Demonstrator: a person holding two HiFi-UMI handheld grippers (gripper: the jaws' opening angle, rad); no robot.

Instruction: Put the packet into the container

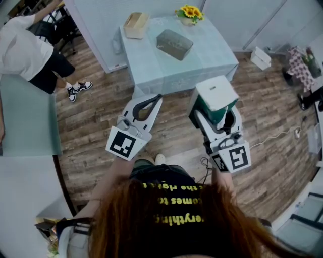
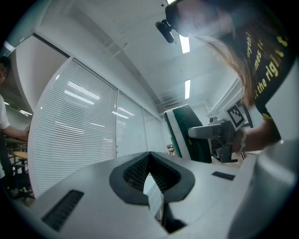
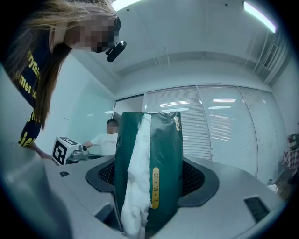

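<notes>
- Nearest, at the bottom of the head view, were the person's reddish-brown hair and a dark shirt [image 1: 174, 194] with yellow lettering.
- Just beyond, the left gripper [image 1: 156, 98] was held over the wooden floor [image 1: 96, 136]. Its fingers were clenched together at the tips, and its own view showed the dark pads [image 2: 135, 170] meeting in a point. I could not make out anything gripped between them.
- Beside it, the right gripper [image 1: 214, 115] stood with its jaws wide, grasping the packet [image 1: 217, 93].
- In the right gripper view the packet [image 3: 163, 154] stood upright between the pads. It was dark green, with a ragged white strip down its front and a small yellow label.
- From the left gripper view the same packet [image 2: 184, 133] showed as a green slab standing up from the right gripper [image 2: 219, 135].
- Farther off stood a table [image 1: 151, 65] under a pale blue cloth, well apart from both grippers.
- On the table's far left lay a tan open box [image 1: 136, 24], a grey pouch [image 1: 174, 44] lay near the middle, and sunflowers [image 1: 190, 12] stood at the far edge.
- So the packet was in the air, clear of the box.
- Off to the far left stood another person [image 1: 25, 50] in a white top and dark shorts; a small white box [image 1: 261, 57] sat on the floor to the table's right.
</notes>
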